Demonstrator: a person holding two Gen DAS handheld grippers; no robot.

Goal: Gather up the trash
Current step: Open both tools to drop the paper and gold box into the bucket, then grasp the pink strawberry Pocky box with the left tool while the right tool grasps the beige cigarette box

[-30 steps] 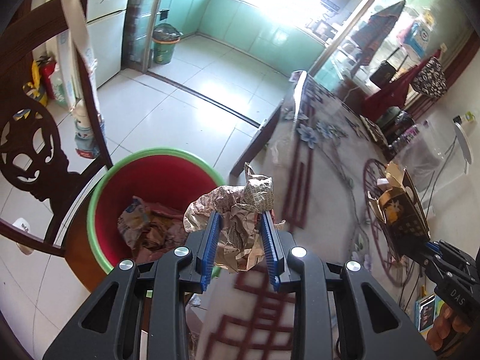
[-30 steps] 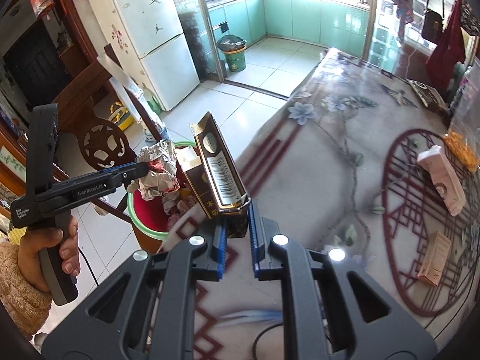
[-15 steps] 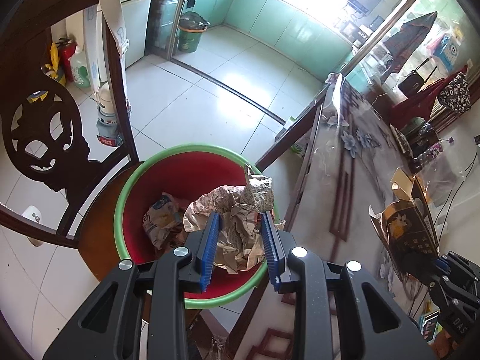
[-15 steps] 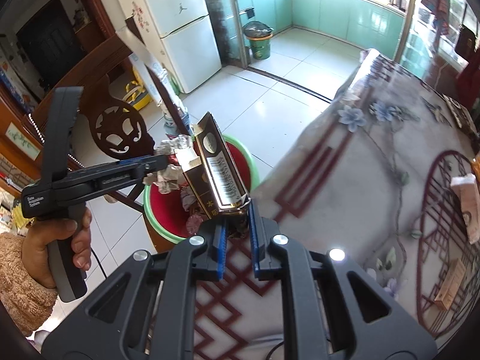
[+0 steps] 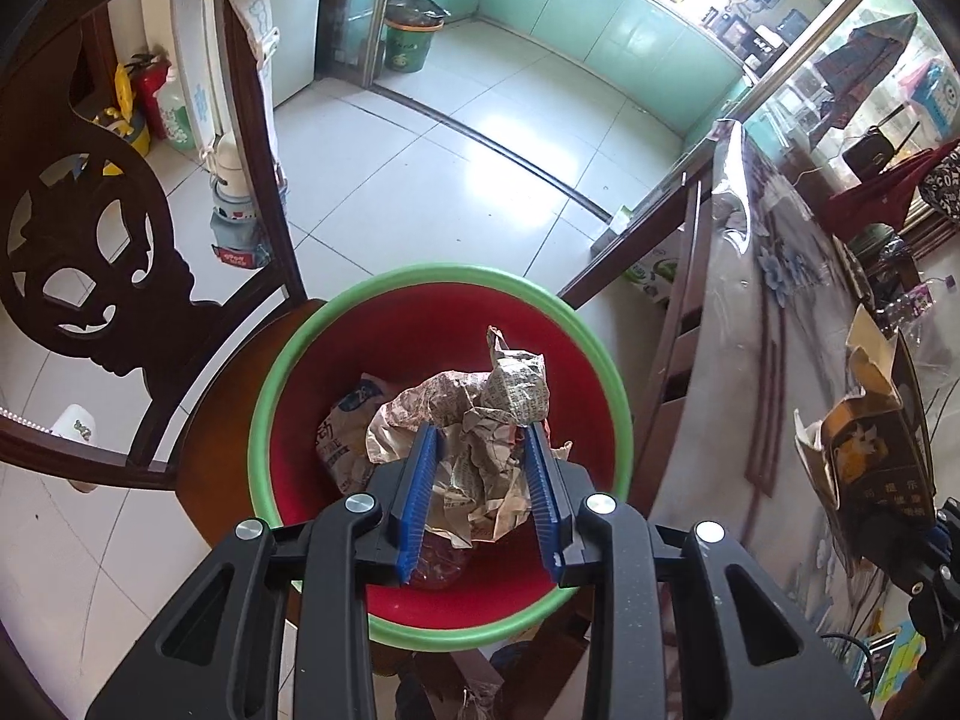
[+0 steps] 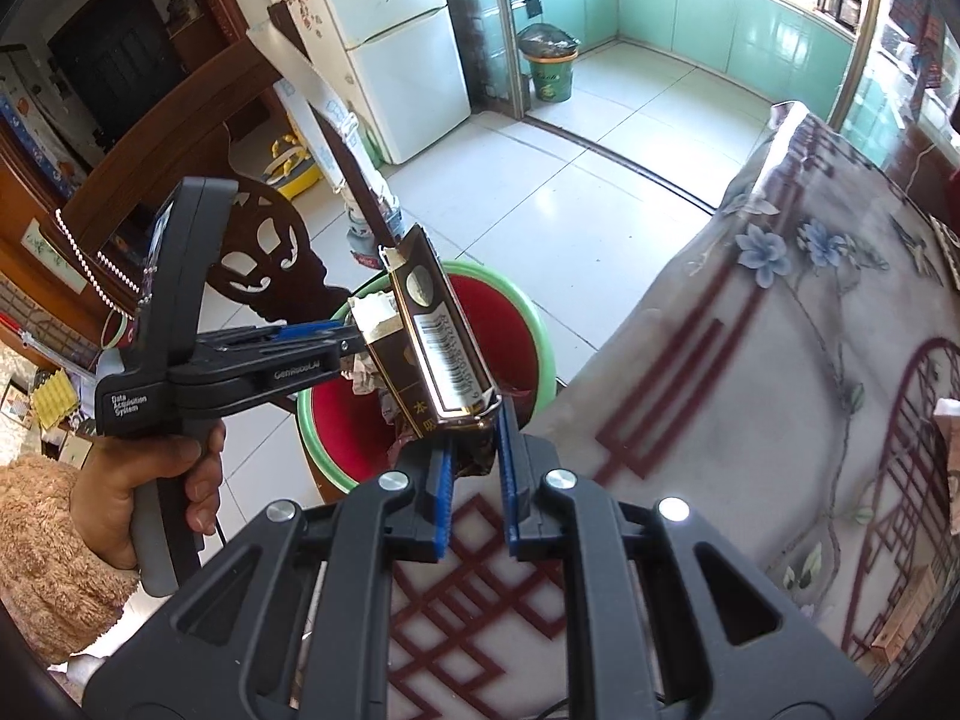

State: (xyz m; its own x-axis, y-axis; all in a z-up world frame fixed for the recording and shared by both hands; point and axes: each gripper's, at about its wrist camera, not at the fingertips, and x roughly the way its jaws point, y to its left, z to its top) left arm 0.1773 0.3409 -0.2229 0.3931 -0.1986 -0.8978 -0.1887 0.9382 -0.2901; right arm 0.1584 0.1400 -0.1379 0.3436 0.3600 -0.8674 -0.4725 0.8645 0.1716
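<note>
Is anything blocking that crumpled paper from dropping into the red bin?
Nothing visible. The left tool holds the crumpled newspaper directly over the open red bin, which has only some trash at the bottom.

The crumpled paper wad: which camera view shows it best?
The left wrist view: the crumpled paper wad sits centred between the left gripper fingers, above the red basin. The right wrist view shows only a small scrap, mostly hidden behind the dark carton.

Basin (image 5: pixel 441 276) mouth lies open; chair back (image 5: pixel 108 252) crowds nine o'clock, tabletop (image 5: pixel 774 360) edge blocks three o'clock.
</note>
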